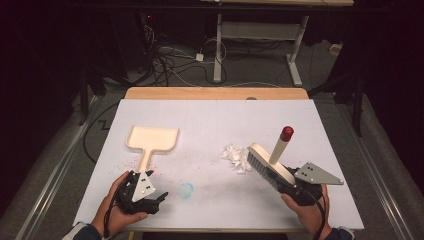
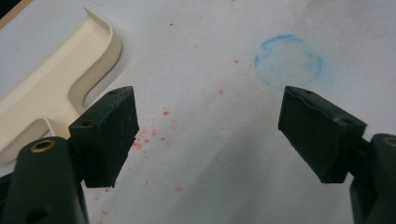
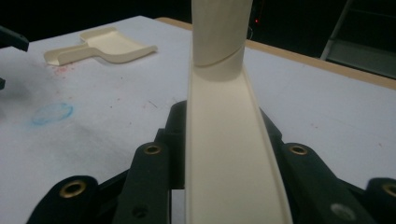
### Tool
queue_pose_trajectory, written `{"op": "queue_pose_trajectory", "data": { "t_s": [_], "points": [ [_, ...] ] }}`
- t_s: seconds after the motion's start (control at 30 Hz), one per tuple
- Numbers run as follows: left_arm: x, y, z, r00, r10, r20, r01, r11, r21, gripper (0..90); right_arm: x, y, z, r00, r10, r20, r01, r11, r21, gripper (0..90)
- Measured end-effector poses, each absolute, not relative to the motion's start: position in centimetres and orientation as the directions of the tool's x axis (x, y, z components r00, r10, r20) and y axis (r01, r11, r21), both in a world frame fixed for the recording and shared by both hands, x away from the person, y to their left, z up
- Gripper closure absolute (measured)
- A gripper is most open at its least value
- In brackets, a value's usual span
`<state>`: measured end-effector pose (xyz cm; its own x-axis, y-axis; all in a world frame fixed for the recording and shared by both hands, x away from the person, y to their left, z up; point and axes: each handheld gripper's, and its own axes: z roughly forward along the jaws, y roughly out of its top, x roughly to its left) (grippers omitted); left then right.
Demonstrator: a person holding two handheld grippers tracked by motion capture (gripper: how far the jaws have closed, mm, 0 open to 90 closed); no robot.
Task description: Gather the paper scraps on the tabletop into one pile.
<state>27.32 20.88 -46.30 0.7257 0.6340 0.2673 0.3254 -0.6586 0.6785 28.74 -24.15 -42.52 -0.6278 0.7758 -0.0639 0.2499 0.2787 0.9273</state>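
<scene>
A cream dustpan lies flat on the white table sheet at the left, its handle pointing toward the near edge. My left gripper rests just below that handle, jaws wide apart with nothing between them; the dustpan lies beside its left jaw. On the right, my right gripper is shut on the back of a cream hand brush, whose upright handle ends in a red cap. The brush back runs up between the jaws. The bristles sit next to a small pile of white scraps.
A faint blue ring and red specks stain the sheet between the two hands. The wooden table edge runs along the far side. Beyond it are a desk frame and cables on the floor.
</scene>
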Motion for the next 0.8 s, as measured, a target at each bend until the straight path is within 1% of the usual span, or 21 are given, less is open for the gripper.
{"op": "queue_pose_trajectory", "data": {
  "t_s": [0.13,0.27,0.4,0.47,0.67,0.73,0.8],
  "points": [
    [27.4,21.1,-46.2,0.717,0.646,0.262,0.333,-0.647,0.686,19.4,28.9,-24.3,-42.5,-0.637,0.769,-0.054,0.246,0.269,0.931,67.7],
    [27.4,21.0,-46.3,0.721,0.638,0.268,0.331,-0.658,0.676,19.4,29.4,-23.8,-43.3,-0.634,0.772,-0.049,0.321,0.320,0.891,67.7],
    [27.3,20.9,-46.4,0.723,0.635,0.271,0.331,-0.664,0.671,19.4,29.6,-23.6,-44.0,-0.637,0.770,-0.043,0.366,0.351,0.862,67.7],
    [27.3,20.9,-46.4,0.723,0.636,0.270,0.331,-0.662,0.672,19.4,29.4,-23.6,-43.9,-0.639,0.768,-0.042,0.351,0.341,0.872,67.7],
    [27.4,20.8,-46.4,0.724,0.636,0.269,0.332,-0.662,0.671,19.4,28.7,-23.8,-42.8,-0.646,0.761,-0.062,0.260,0.296,0.919,67.7],
    [27.4,20.8,-46.4,0.723,0.636,0.268,0.333,-0.662,0.671,19.4,28.8,-23.8,-42.7,-0.652,0.756,-0.052,0.258,0.286,0.923,67.6],
    [27.4,20.8,-46.4,0.723,0.636,0.269,0.333,-0.663,0.671,19.4,29.0,-23.7,-43.0,-0.650,0.758,-0.049,0.284,0.302,0.910,67.6]
  ]
}}
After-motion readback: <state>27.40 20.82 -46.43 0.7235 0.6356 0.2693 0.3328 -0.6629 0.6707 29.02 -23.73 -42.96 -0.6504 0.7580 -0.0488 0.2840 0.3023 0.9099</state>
